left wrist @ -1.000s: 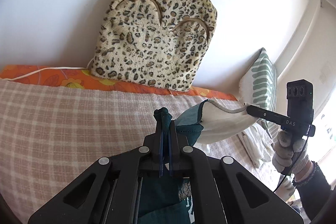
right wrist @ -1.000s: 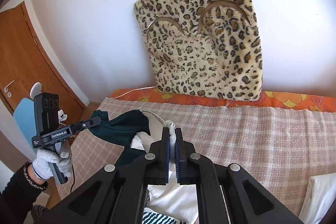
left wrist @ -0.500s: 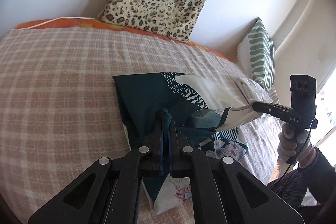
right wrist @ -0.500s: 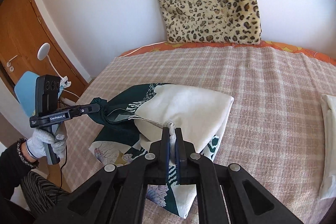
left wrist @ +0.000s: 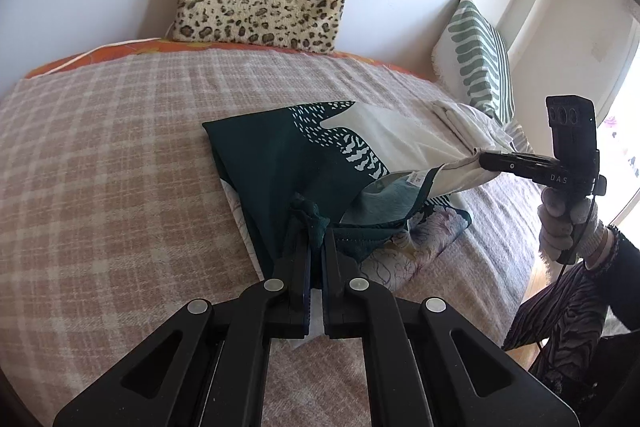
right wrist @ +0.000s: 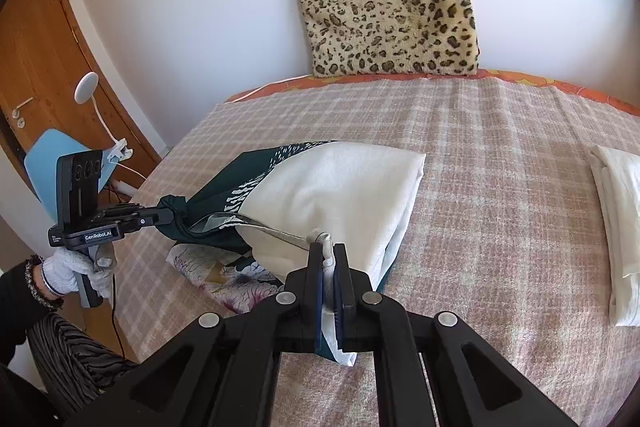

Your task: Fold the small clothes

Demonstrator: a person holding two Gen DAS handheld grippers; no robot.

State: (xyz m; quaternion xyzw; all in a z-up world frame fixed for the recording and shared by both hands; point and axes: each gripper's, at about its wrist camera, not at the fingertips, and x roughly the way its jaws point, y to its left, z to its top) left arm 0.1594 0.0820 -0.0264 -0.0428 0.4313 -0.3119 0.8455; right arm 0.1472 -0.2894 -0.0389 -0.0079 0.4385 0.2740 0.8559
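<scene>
A checked bedspread (right wrist: 500,163) covered the bed, with a leopard-print cushion (right wrist: 384,7) against the wall. On the bedspread lay the dark green and white printed garment (left wrist: 288,163), its near edge lifted. The left gripper (left wrist: 316,227) pinched the green corner; the right gripper (right wrist: 327,251) pinched the white corner. A folded white cloth (right wrist: 620,227) lay well apart.
</scene>
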